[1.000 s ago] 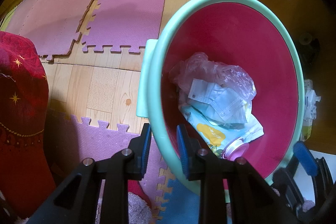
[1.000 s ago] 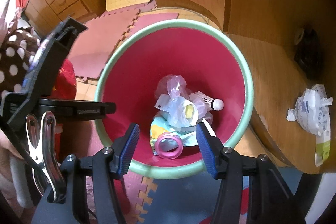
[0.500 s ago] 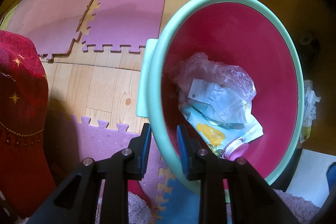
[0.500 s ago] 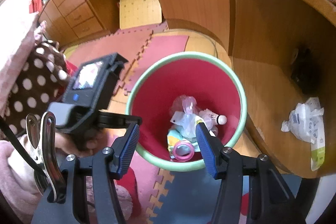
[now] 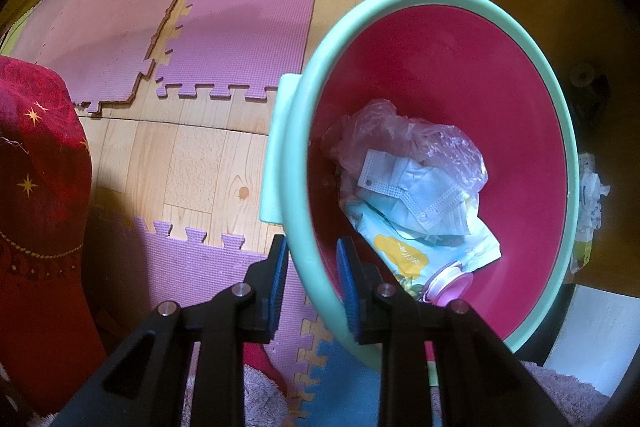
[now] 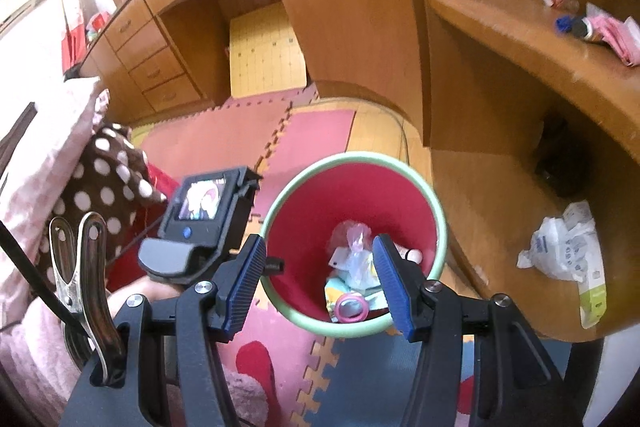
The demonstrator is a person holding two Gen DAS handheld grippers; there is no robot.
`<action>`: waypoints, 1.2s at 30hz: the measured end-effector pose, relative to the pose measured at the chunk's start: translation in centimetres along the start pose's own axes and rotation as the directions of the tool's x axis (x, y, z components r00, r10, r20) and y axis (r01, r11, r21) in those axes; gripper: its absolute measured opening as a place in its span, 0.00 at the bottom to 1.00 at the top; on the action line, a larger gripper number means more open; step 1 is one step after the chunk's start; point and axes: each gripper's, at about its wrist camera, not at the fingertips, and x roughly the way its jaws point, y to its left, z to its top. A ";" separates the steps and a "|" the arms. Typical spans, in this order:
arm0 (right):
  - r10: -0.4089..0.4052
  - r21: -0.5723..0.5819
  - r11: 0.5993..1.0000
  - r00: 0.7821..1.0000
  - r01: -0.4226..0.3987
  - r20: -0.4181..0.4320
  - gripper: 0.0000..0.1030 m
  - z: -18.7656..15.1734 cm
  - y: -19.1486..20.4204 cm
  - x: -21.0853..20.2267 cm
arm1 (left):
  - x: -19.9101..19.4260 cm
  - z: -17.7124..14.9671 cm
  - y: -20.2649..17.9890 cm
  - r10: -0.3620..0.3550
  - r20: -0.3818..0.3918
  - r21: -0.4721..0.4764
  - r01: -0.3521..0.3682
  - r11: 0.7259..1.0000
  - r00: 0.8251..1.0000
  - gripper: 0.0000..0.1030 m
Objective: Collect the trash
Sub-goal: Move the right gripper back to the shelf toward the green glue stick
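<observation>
Right claw has risen, empty.

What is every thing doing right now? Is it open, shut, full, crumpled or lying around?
Trash bin: tilted, partly filled.
Left gripper: shut on the trash bin rim.
Right gripper: open, holding nothing, above the bin.
Face mask: crumpled, in the bin.
Pink tape roll: lying in the bin.
White wrapper: crumpled, lying on the lower shelf outside the bin.
Drawers: shut.

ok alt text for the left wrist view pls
The left gripper is clamped on the mint-green rim of a red-lined trash bin holding a face mask, plastic bag and pink tape roll. Purple foam mats cover wooden flooring.
</observation>
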 end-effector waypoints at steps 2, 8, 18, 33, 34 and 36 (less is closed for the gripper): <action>-0.004 0.003 1.000 1.000 0.004 0.025 0.55 0.4 -0.1 -1.0 | 0.0 0.0 0.1 0.001 0.001 0.000 -0.001 1.000 1.000 0.25; -0.023 0.019 1.000 0.995 0.021 0.097 0.55 1.7 -0.9 -3.9 | 0.0 0.0 0.1 0.001 0.000 0.000 -0.001 1.000 1.000 0.25; -0.095 0.064 0.994 0.978 0.084 0.188 0.55 3.4 -4.0 -7.7 | 0.1 -0.5 0.3 0.003 -0.006 -0.002 -0.003 1.000 1.000 0.25; -0.260 0.155 0.961 0.937 0.228 0.233 0.55 5.4 -10.5 -10.6 | 0.1 -0.5 0.3 0.005 -0.009 -0.002 -0.005 1.000 1.000 0.25; -0.273 0.157 0.958 0.933 0.241 0.233 0.55 5.6 -10.9 -10.6 | 0.1 -0.5 0.3 0.006 -0.009 -0.001 -0.006 1.000 1.000 0.25; -0.294 0.161 0.952 0.927 0.261 0.234 0.55 5.9 -11.4 -10.7 | 0.1 -0.5 0.3 0.007 -0.009 -0.001 -0.007 1.000 1.000 0.25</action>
